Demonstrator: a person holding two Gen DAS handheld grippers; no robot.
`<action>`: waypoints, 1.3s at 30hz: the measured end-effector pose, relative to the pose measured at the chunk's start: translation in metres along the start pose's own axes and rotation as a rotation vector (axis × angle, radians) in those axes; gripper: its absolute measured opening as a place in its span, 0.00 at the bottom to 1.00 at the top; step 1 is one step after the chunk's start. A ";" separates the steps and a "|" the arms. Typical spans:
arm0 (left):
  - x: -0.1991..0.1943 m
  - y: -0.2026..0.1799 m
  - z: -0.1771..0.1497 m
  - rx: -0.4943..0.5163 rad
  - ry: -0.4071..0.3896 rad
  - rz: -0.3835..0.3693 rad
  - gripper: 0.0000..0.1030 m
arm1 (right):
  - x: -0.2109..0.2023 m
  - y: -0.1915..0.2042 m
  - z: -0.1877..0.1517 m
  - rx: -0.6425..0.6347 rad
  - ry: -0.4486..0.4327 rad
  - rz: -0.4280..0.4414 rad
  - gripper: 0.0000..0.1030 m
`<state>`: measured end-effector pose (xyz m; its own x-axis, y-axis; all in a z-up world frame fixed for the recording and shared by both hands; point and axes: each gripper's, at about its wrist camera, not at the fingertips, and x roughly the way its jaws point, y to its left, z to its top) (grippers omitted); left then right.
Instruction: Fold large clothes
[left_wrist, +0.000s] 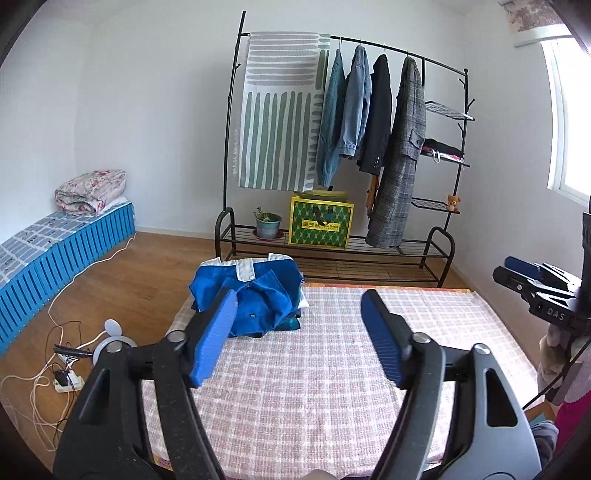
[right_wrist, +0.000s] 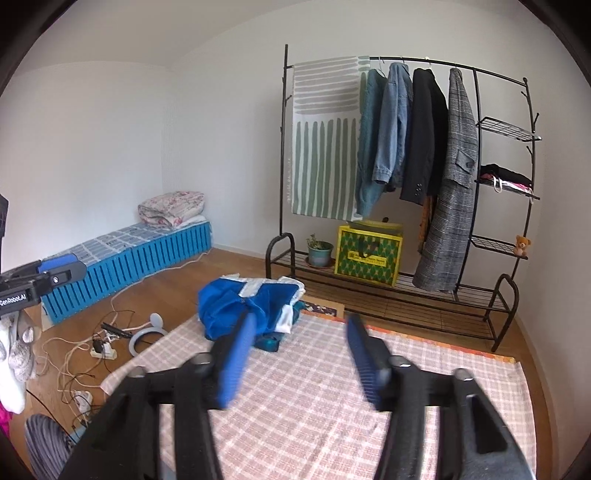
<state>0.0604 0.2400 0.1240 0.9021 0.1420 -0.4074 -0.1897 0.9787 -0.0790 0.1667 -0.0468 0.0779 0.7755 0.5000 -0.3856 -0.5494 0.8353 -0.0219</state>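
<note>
Where the checked cloth (left_wrist: 314, 387) ends, a rumpled blue-and-white garment (left_wrist: 255, 295) atop folded clothes; both grippers' fingers (left_wrist: 214, 336) apart, empty.

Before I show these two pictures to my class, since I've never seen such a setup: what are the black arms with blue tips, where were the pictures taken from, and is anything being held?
A person holds one two-finger tool in each hand; each carries a wide-angle camera looking along its fingers. One picture comes from the left tool, the other from the right tool. The blue tips are gripping pads. Both tools stand open with nothing between them. Ahead lies a pink checked cloth, and at its far left a folded blue and white garment rests on other folded clothes. Behind stands a black clothes rack with hanging jackets.
</note>
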 end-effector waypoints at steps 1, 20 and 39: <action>0.004 -0.001 -0.005 -0.005 -0.005 0.001 0.80 | 0.003 -0.001 -0.005 -0.003 -0.001 -0.010 0.67; 0.062 -0.005 -0.061 -0.007 -0.011 0.116 1.00 | 0.065 -0.014 -0.057 0.037 0.013 -0.029 1.00; 0.095 -0.011 -0.102 -0.021 0.094 0.128 1.00 | 0.088 -0.010 -0.082 0.047 0.096 -0.006 1.00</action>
<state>0.1089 0.2279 -0.0069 0.8301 0.2504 -0.4983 -0.3101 0.9499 -0.0391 0.2148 -0.0304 -0.0318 0.7439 0.4730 -0.4721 -0.5283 0.8489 0.0181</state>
